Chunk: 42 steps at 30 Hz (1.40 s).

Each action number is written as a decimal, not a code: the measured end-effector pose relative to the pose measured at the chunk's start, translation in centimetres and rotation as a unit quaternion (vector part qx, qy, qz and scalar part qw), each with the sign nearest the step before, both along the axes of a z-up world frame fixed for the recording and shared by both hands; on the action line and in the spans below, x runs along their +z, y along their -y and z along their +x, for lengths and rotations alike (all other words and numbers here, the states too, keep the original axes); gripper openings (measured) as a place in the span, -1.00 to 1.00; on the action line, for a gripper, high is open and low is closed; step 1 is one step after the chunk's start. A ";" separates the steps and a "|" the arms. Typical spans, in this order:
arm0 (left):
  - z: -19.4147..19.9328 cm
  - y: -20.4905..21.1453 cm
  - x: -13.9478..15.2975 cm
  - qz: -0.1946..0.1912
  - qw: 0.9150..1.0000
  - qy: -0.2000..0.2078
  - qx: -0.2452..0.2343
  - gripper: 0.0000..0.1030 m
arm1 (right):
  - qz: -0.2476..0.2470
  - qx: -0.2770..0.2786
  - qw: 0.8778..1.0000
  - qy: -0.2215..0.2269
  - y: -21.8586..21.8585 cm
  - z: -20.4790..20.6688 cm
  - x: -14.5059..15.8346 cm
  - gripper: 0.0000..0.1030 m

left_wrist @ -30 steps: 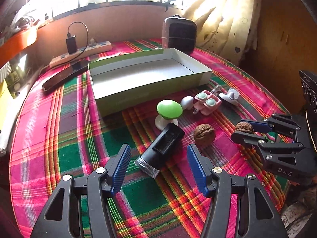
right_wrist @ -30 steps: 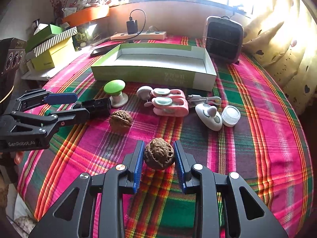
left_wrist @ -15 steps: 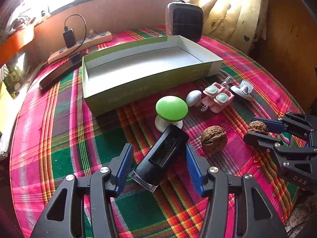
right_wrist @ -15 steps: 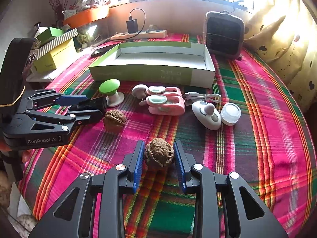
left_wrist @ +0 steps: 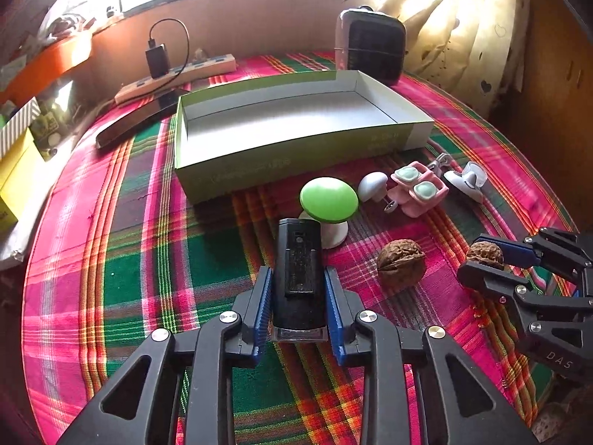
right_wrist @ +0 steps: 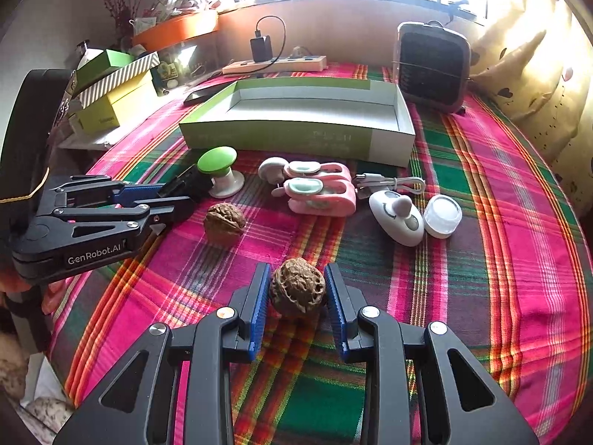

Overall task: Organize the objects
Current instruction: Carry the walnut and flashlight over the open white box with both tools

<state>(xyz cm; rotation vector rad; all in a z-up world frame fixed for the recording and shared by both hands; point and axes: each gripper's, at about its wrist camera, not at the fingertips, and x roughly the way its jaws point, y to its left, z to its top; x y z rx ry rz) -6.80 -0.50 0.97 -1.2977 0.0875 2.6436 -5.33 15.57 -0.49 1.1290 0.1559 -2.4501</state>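
Looks rigid, light and kinda slick, that black device [left_wrist: 299, 274] on the plaid cloth just in front of the green box [left_wrist: 296, 165], so best pinched mid-body where the left gripper [left_wrist: 299, 309] has just clamped on, right gripper [right_wrist: 296, 296] hugging a bumpy walnut [right_wrist: 297, 289].

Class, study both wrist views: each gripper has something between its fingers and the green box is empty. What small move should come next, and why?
Probably lift the left gripper a little: its jaws have just been closing and now clamp the black device, which lies flat on the tablecloth. The right gripper already holds a walnut, and the green box stands empty beyond.
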 end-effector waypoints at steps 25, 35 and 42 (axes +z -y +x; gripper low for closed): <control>-0.8 1.1 4.9 0.044 0.999 -0.027 0.012 -0.51 | -0.008 0.016 0.999 -0.045 2.2 -3.3 5.5 -0.40; -4.3 2.0 6.1 0.055 0.998 -0.031 0.023 -0.51 | 0.000 0.020 0.997 -0.068 3.4 -7.7 8.0 -0.40; -7.6 2.5 7.1 0.051 0.998 -0.038 0.028 -0.51 | 0.002 0.012 0.997 -0.070 4.1 -11.9 9.2 -0.40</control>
